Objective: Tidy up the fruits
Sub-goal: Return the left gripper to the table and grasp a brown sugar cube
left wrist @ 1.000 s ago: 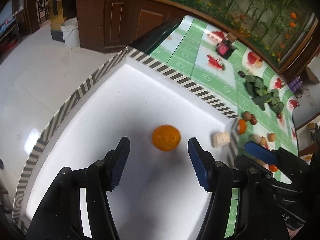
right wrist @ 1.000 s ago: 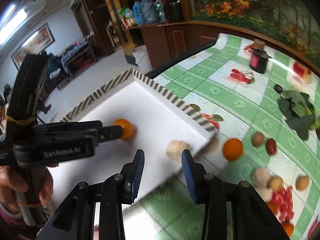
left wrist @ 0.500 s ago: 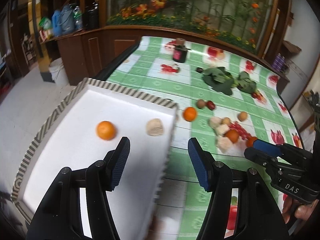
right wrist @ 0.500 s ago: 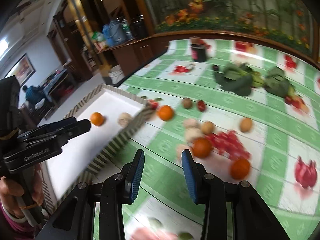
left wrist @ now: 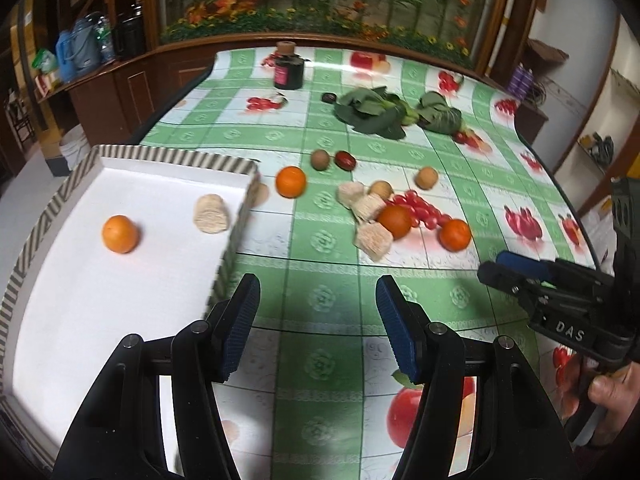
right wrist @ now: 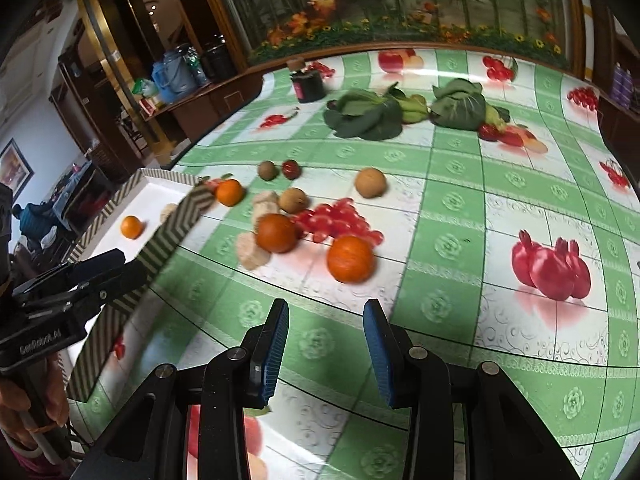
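- Left claw (left wrist: 316,312) was spread wide, released, touching nothing; white tray (left wrist: 52,208) lay ahead to its left.
- Right claw (right wrist: 326,338) was likewise released; an orange (right wrist: 350,258) sat just ahead on the surface (right wrist: 452,184).

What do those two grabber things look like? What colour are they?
Both are black plastic with round silver screws. The left gripper and right gripper each have two fingers tipped with ribbed blue pads. Seen from the side, the right one has white letters "DAS"; the left also carries white lettering, too blurred to read. No cables show.
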Motion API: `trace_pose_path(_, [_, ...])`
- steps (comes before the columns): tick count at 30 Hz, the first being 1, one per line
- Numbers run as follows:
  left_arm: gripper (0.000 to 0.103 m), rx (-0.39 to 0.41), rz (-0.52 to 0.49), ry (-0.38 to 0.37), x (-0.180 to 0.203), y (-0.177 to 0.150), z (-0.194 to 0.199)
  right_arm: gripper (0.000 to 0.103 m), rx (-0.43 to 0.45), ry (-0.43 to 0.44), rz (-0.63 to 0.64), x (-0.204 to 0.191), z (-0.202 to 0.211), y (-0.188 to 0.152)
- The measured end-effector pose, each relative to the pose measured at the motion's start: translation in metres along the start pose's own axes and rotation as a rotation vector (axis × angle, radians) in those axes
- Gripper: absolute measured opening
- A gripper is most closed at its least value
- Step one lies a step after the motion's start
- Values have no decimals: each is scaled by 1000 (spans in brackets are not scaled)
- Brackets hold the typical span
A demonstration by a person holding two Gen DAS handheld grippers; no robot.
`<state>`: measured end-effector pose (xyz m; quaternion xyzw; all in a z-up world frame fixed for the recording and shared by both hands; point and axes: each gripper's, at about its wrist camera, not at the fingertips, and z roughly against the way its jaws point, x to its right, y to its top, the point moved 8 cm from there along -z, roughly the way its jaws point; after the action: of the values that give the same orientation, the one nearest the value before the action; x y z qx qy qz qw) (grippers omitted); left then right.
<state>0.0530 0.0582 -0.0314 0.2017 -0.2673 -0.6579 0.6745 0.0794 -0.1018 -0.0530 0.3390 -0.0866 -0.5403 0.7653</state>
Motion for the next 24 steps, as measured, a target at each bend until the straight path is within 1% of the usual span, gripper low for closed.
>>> trace_pose_path(6, [61, -29, -20, -20, 11, -2, -15, 38, -13, -21, 26, 6, -14, 7])
trace_pose_path(14, [61, -64, -35, -29, 24, 5, -45, 39, -48, -57, 66, 14, -43, 24])
trace_pose_path(16, [61, -68, -39, -30, 27, 8, -53, 39, -52, -32, 57, 15, -49, 25])
trace_pose_path(17, [61, -71, -41, -29, 28, 9, -56, 38, -40, -27, 63, 15, -49, 25])
trace_pose_path(18, [61, -74, -44, -28, 30, 10, -59, 35, -31, -23, 71, 14, -48, 25])
trace_pose_path(20, [61, -82, -50, -31, 34, 12, -66, 33, -26, -13, 81, 13, -48, 24])
trace_pose_path(24, [60, -89, -68, -37, 39, 15, -79, 32, -22, 17, 55, 16, -46, 24])
